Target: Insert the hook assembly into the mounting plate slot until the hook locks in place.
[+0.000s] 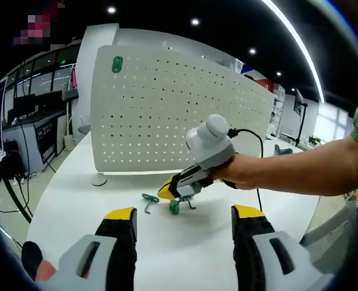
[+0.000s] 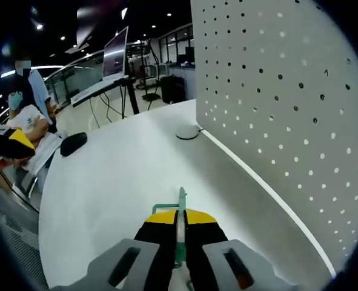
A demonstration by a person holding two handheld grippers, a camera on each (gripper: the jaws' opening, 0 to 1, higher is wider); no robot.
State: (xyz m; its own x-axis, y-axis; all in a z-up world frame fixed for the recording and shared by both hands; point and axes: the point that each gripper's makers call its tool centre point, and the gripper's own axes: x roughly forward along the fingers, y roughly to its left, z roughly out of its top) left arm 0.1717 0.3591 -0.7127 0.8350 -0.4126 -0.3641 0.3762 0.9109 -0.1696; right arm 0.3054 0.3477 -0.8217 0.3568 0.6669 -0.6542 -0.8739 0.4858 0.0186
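In the left gripper view, the left gripper (image 1: pixel 184 219), with its black jaws tipped in yellow, is hovering over the white tabletop (image 1: pixel 94 200) with its jaws standing wide apart and nothing between them. Beyond it, the right gripper (image 1: pixel 168 191) is reaching in from the right, carried by a person's hand (image 1: pixel 242 173), and its tips are lying low over the table at a small green plastic hook assembly (image 1: pixel 177 205). A second small green hook piece (image 1: pixel 148 200) is lying loose on the table just to the left of that, apart from it. Behind them a white perforated pegboard panel (image 1: pixel 166 109) is standing upright on the table, and a small green mounting plate (image 1: pixel 117 63) is sitting on it near the upper left corner, well apart from the hooks.

In the right gripper view, the right gripper (image 2: pixel 180 225) is pinching its jaws nearly together on the thin green hook part (image 2: pixel 180 209), whose tip is sticking out beyond the yellow pads. The perforated panel (image 2: pixel 288 109) is rising close on the right, and a round white base foot (image 2: pixel 187 132) is resting on the tabletop (image 2: pixel 118 182) at its far end. A black computer mouse (image 2: pixel 73 143) is lying near the far left edge of the table.
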